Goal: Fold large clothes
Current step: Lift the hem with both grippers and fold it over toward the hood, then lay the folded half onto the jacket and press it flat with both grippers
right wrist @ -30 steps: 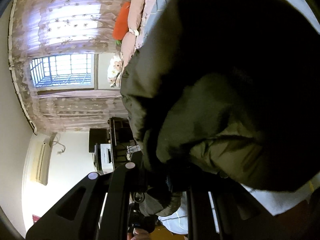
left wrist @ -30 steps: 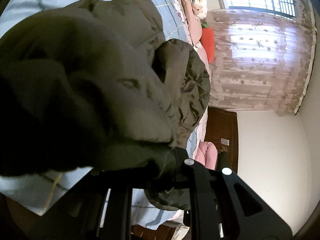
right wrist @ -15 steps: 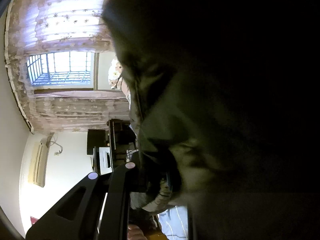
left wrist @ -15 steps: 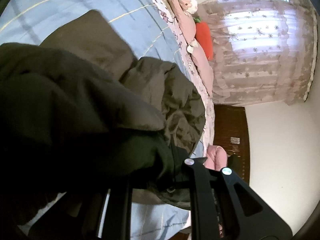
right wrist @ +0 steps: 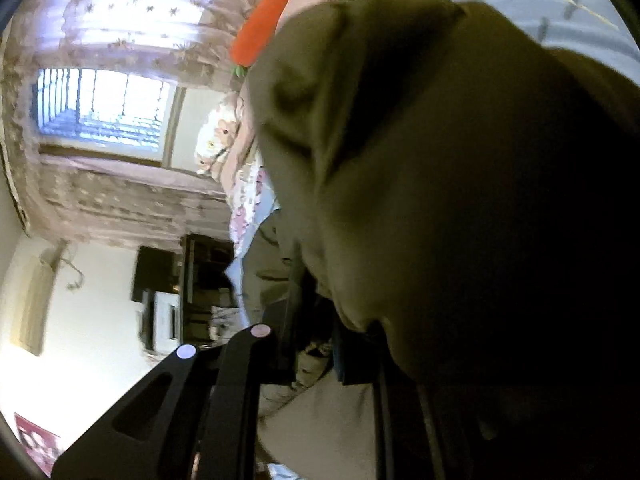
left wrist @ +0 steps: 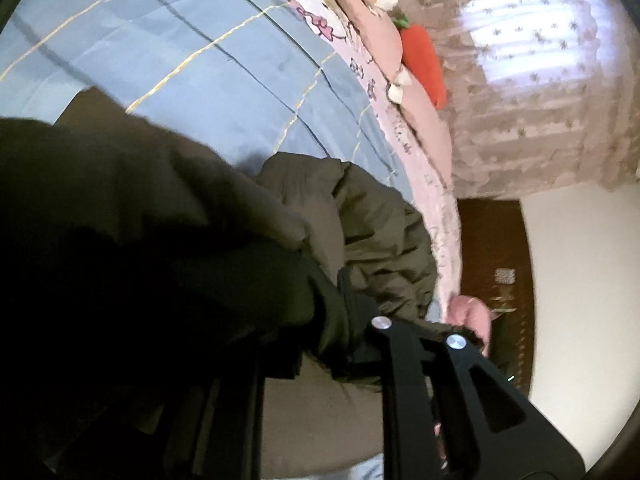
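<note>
the bed (left wrist: 224,64) with its blue checked cover takes up most of the left view. over it hangs the olive puffy jacket (left wrist: 168,216), bunched up and lifted off the cover. left gripper (left wrist: 344,320) has jacket fabric between its fingers, which are easing apart. right gripper (right wrist: 320,344) is clenched on another fold. an orange carrot plush (left wrist: 424,60) lies by the pillows.

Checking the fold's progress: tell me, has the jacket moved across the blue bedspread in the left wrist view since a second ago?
Yes. The jacket has drawn back toward the bed's near edge, uncovering more blue bedspread.
</note>
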A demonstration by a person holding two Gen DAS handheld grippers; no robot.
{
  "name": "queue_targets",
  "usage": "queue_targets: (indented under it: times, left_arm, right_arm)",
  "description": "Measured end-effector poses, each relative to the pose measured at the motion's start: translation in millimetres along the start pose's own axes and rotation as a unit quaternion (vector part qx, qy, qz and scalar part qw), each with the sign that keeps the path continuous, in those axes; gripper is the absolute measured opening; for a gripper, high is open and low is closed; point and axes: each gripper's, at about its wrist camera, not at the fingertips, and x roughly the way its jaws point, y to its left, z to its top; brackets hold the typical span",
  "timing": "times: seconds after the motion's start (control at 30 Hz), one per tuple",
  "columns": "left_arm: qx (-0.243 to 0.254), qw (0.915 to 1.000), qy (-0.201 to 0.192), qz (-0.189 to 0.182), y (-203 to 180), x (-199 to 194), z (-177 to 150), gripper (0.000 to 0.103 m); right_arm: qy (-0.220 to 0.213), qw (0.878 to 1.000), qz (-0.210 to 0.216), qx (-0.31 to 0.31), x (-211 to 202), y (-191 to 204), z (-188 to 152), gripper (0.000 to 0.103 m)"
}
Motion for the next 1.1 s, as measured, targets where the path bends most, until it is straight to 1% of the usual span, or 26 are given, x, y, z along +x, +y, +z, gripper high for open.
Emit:
queue_targets:
  times: [0.1,0.13,0.2,0.23,0.27,0.3,0.33,0.37,0.4,0.43,0.47,0.5,0.53,0.57,0.63,0.67,0.7,0.73,0.77,0.83,0.87,0.9,0.93,1.0,1.03,1.1]
  left_arm:
    - [0.025,0.9996,0.009,0.012,-1.3,15.5,10.1,0.022]
    - [0.036,0.9991,0.012,0.018,-2.2,20.7,12.4,0.026]
    - [0.044,0.9986,0.013,0.026,-3.8,25.1,13.4,0.027]
    - [0.043,0.9986,0.015,0.026,-4.1,26.1,13.9,0.03]
    - [0.042,0.9986,0.02,0.024,-5.0,26.6,14.1,0.043]
    - [0.044,0.9987,0.021,0.013,-7.5,25.5,14.0,0.056]
    - [0.049,0.9986,0.018,0.007,-11.0,24.1,14.8,0.083]
    - [0.063,0.9978,0.004,0.018,-18.3,19.1,15.9,0.101]
    - [0.083,0.9951,-0.025,0.048,-25.4,12.0,16.9,0.101]
    - [0.098,0.9921,-0.04,0.067,-30.5,7.7,18.8,0.101]
    - [0.105,0.9909,-0.041,0.074,-32.2,6.9,20.5,0.101]
    - [0.109,0.99,-0.032,0.084,-31.8,8.9,23.2,0.101]
    - [0.11,0.9894,-0.028,0.091,-30.4,10.3,24.2,0.101]
    - [0.115,0.9878,-0.024,0.103,-28.8,13.0,24.2,0.101]
    - [0.137,0.9821,-0.019,0.128,-26.7,17.9,20.9,0.101]
    - [0.149,0.9789,-0.02,0.139,-27.3,20.5,19.1,0.101]
    - [0.161,0.9754,-0.023,0.149,-28.6,21.9,16.7,0.101]
    - [0.166,0.974,-0.026,0.152,-29.5,22.5,15.5,0.101]
    - [0.17,0.9724,-0.029,0.157,-30.6,22.8,14.5,0.101]
    - [0.185,0.9662,-0.04,0.175,-34.9,20.7,13.1,0.101]
    - [0.2,0.9606,-0.048,0.187,-38.8,17.9,11.8,0.101]
    - [0.22,0.9528,-0.062,0.2,-44.7,11.9,10.6,0.101]
    - [0.23,0.9494,-0.068,0.202,-48.2,6.4,9.6,0.101]
    - [0.247,0.9461,-0.079,0.193,-57.8,-11.2,6.4,0.101]
    - [0.256,0.9438,-0.082,0.193,-62.2,-17.0,4.2,0.101]
    - [0.283,0.9334,-0.083,0.204,-74.3,-25.7,-4.3,0.101]
  right_arm:
    - [0.002,1.0,-0.024,-0.015,17.6,2.0,10.9,0.015]
    - [0.003,0.999,-0.035,-0.024,20.7,2.9,11.9,0.018]
    - [0.011,0.996,-0.052,-0.066,29.8,15.4,13.9,0.034]
    - [0.013,0.996,-0.051,-0.078,31.7,17.7,13.2,0.059]
    - [0.012,0.994,-0.049,-0.101,30.5,29.5,8.7,0.081]
    - [0.009,0.992,-0.052,-0.115,31.6,38.6,8.7,0.089]
    - [0.01,0.989,-0.061,-0.133,31.6,48.6,5.8,0.101]
    - [0.014,0.987,-0.073,-0.143,34.0,54.9,9.7,0.102]
    - [0.016,0.984,-0.081,-0.156,30.5,54.2,5.7,0.102]
    - [0.013,0.981,-0.086,-0.176,25.4,59.2,1.5,0.102]
    - [0.01,0.974,-0.093,-0.208,21.5,73.0,-1.8,0.102]
    - [0.01,0.965,-0.103,-0.24,27.1,92.9,6.5,0.102]
    - [0.009,0.955,-0.12,-0.272,18.8,93.2,-8.5,0.102]
    - [0.01,0.938,-0.15,-0.313,15.2,99.5,-20.4,0.102]
    - [0.018,0.914,-0.185,-0.36,16.9,103.3,-45.5,0.102]
    - [0.016,0.899,-0.202,-0.389,18.8,102.8,-60.9,0.102]
    - [0.01,0.888,-0.221,-0.403,22.5,101.8,-67.5,0.102]
    - [0.005,0.88,-0.241,-0.41,29.2,97.9,-71.4,0.102]
    - [0.007,0.879,-0.246,-0.408,34.8,91.6,-70.2,0.102]
    - [0.03,0.886,-0.256,-0.386,54.1,76.8,-62.6,0.102]
    - [0.032,0.887,-0.27,-0.374,67.5,71.6,-55.8,0.102]
    - [0.034,0.888,-0.278,-0.364,78.6,67.7,-49.8,0.102]
    - [0.038,0.891,-0.278,-0.356,84.9,63.0,-46.7,0.102]
    - [0.05,0.898,-0.279,-0.338,100.3,49.2,-38.1,0.102]
    - [0.048,0.897,-0.283,-0.337,106.6,45.8,-35.6,0.102]
    - [0.048,0.894,-0.289,-0.34,115.8,43.1,-34.3,0.102]
